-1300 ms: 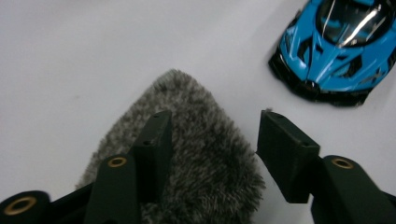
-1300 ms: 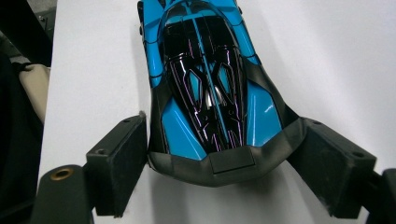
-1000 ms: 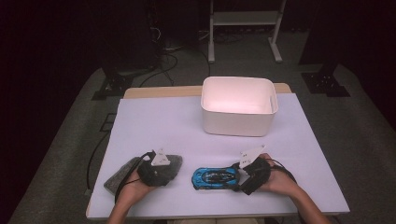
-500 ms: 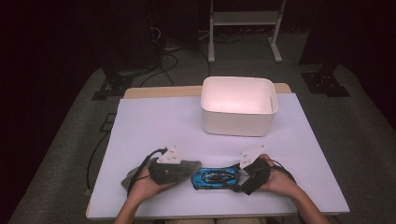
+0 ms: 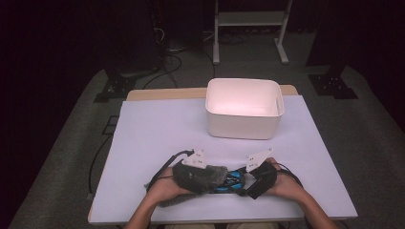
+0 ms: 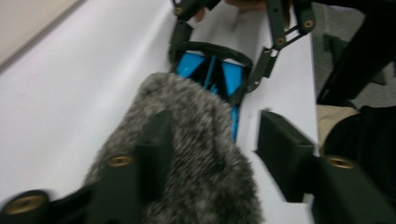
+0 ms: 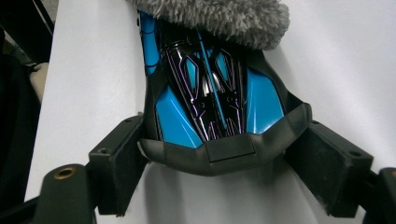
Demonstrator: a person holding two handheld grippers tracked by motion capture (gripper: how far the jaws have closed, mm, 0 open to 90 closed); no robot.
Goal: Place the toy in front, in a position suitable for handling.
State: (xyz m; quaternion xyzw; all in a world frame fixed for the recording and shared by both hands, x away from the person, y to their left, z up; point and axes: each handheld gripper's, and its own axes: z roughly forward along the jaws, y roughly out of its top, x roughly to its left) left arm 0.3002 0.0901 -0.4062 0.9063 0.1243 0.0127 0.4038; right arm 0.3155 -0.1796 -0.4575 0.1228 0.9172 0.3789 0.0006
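Observation:
A blue and black toy car (image 5: 232, 181) lies near the table's front edge. My right gripper (image 7: 224, 140) is shut on its black end, a pad pressing each side of the car (image 7: 205, 93). A grey furry cloth (image 5: 200, 176) covers the car's other end. My left gripper (image 6: 215, 121) has just been opening. The cloth (image 6: 196, 154) lies between its jaws against the left one, and the right jaw stands apart from it. Beyond the fur, the left gripper view shows the car (image 6: 196, 65) and the right gripper (image 6: 219, 44).
A white tub (image 5: 243, 121) stands at the back right of the white table (image 5: 157, 129). The person's hands come in at the front edge. Stands and cables sit on the dark floor behind the table.
The left hand moved right with the grey cloth, from the table's left side to the car. The cloth now lies over the car's left end. The right hand stayed still.

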